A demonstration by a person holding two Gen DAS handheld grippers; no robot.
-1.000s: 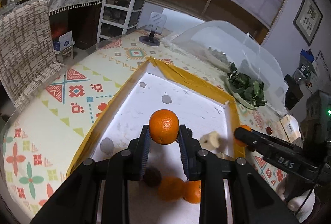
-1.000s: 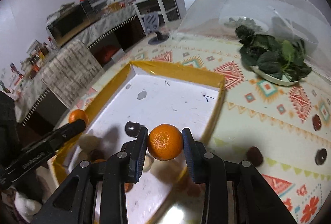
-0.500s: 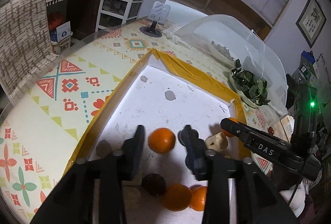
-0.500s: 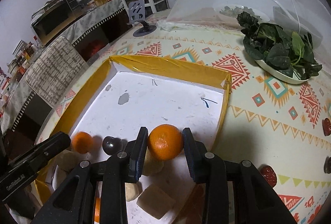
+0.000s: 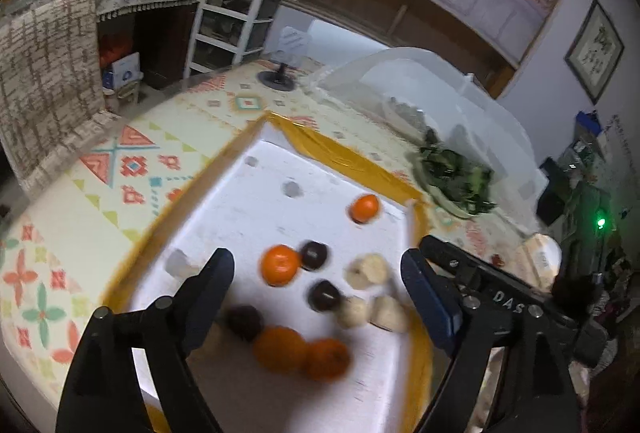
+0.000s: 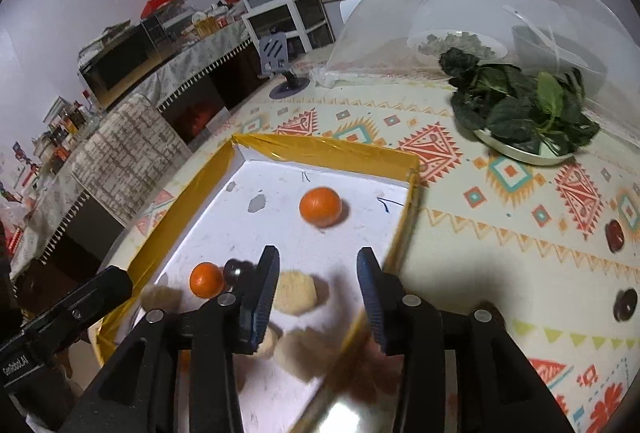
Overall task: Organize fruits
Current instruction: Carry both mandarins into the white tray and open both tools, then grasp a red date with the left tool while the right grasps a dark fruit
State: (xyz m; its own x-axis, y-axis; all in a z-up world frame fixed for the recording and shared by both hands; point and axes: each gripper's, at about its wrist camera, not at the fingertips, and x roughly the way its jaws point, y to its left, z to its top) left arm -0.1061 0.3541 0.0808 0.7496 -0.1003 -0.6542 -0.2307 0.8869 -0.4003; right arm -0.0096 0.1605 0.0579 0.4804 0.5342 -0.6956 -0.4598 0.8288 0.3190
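2 grippers, left gripper and right gripper, jaws apart, empty; 4 oranges loose in yellow-rimmed tray.

In the left wrist view, the two oranges just below the left claw are smeared by motion, their shared edge lost, and the dark fruit beside that claw's left finger is equally soft. The tray is cut off by the claw's arms at the bottom. In the right wrist view, the pale pieces under the right claw blur together; its left finger half hides a dark fruit, and the tray's near corner dissolves into glare.
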